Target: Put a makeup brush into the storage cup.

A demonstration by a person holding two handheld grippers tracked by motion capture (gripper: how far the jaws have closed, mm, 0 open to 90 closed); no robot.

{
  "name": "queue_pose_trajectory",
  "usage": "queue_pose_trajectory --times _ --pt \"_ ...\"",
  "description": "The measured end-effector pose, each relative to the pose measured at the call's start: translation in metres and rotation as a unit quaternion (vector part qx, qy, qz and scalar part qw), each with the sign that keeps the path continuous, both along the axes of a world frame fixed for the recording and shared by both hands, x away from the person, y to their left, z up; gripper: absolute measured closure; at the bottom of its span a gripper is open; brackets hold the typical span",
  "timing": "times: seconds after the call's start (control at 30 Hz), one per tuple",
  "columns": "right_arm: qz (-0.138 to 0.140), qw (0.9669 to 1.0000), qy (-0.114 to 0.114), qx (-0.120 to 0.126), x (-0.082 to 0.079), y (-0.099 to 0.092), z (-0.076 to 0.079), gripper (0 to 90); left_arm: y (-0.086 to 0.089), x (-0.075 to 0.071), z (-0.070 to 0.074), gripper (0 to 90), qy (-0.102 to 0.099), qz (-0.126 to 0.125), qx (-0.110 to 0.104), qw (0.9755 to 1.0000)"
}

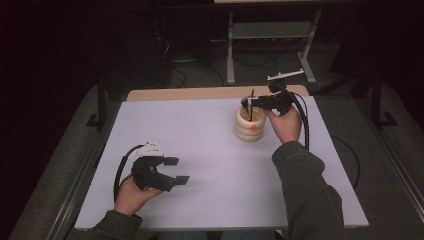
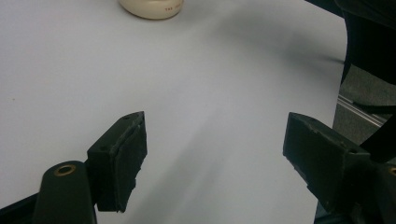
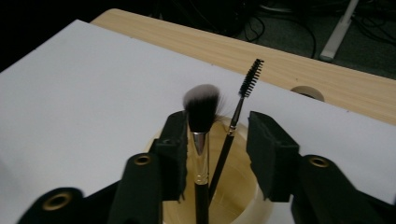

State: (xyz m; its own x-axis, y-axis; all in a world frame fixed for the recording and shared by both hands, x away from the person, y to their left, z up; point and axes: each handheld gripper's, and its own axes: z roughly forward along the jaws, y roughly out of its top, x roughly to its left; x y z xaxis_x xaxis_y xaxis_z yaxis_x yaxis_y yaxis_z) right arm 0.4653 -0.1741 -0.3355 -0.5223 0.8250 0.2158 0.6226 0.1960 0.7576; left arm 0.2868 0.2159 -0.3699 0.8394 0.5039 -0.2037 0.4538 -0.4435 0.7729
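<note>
A: In the high view, where is everything?

B: Right of centre, the cream, ribbed, ring-stacked holder (image 1: 250, 125) stands on the white table sheet (image 1: 210, 165). The right gripper (image 1: 248, 102) hovers over its mouth. At lower left, the left gripper (image 1: 176, 170) rests low, jaws spread wide, nothing between them.

A: And the left gripper view?

B: Wide-apart pads over bare sheet; the holder's base (image 2: 152, 7) sits at the top edge.

A: The right gripper view?

B: The black-handled, fluffy-tipped makeup brush (image 3: 201, 109) stands in the holder's centre, leaning against the left pad; the thin black spoolie wand (image 3: 245, 88) is beside it. The jaws are partly open, not pinching either.

A: How would it handle?

B: Probably light and stiff in the handle, soft at the bristles, so grip the ferrule or handle. The smooth handle may slip.
</note>
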Motion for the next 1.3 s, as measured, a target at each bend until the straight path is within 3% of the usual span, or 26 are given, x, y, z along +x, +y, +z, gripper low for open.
queue_pose_trajectory --times 0.4,0.53,0.63,1.2,1.3 --pt "0.024 0.9994 -0.014 0.022 -0.022 -0.009 -0.003 39.9 0.001 0.0 -0.002 21.2 -0.004 0.009 0.001 1.0" --pt "0.033 0.9985 -0.035 0.027 -0.031 -0.011 -0.003 36.2 0.001 0.001 -0.003 21.2 -0.007 0.013 0.006 0.9999" --pt "0.034 0.9985 -0.041 0.014 -0.036 -0.011 -0.004 34.4 0.001 0.001 -0.004 21.1 -0.008 0.015 0.007 0.9998" --pt "0.045 0.9975 -0.052 0.017 -0.069 -0.014 -0.01 24.6 0.008 0.003 -0.006 20.2 -0.025 0.043 0.018 0.9986" --pt "0.042 0.9976 -0.054 0.014 -0.075 -0.014 -0.012 20.4 0.01 0.001 -0.005 20.1 -0.028 0.052 0.008 0.9982"
